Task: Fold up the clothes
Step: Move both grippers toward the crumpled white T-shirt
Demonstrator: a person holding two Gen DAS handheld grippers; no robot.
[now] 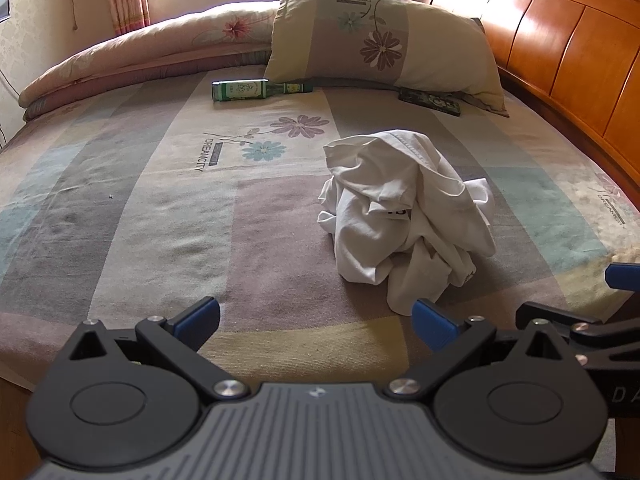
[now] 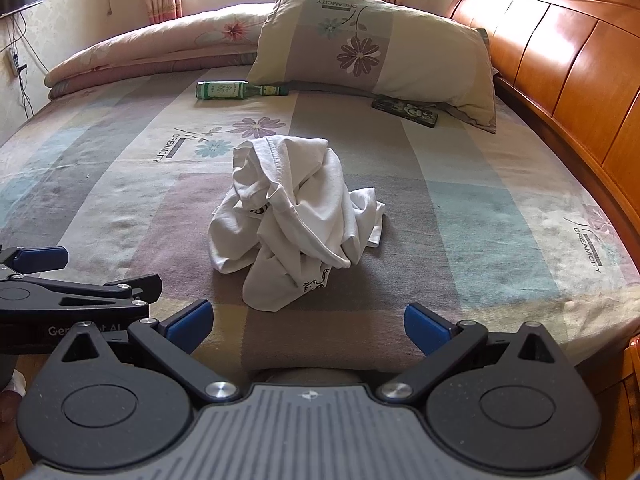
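Observation:
A white garment [image 1: 404, 216] lies crumpled in a heap on the bed's patterned sheet [image 1: 160, 208]; the same garment [image 2: 296, 220] sits mid-bed in the right wrist view, with a little black print showing. My left gripper [image 1: 316, 322] hovers over the bed's near edge, open, blue pads wide apart, with the heap just ahead and to the right. My right gripper [image 2: 308, 326] is open too, low at the near edge, the heap straight ahead. Neither touches the cloth. Each gripper's side shows in the other's view.
A green glass bottle [image 1: 256, 90] lies on its side near a large flowered pillow [image 1: 384, 40]. A dark flat case [image 1: 430, 102] rests by the pillow. A rolled quilt [image 1: 140, 56] lines the far side. The wooden headboard [image 1: 568, 52] runs along the right.

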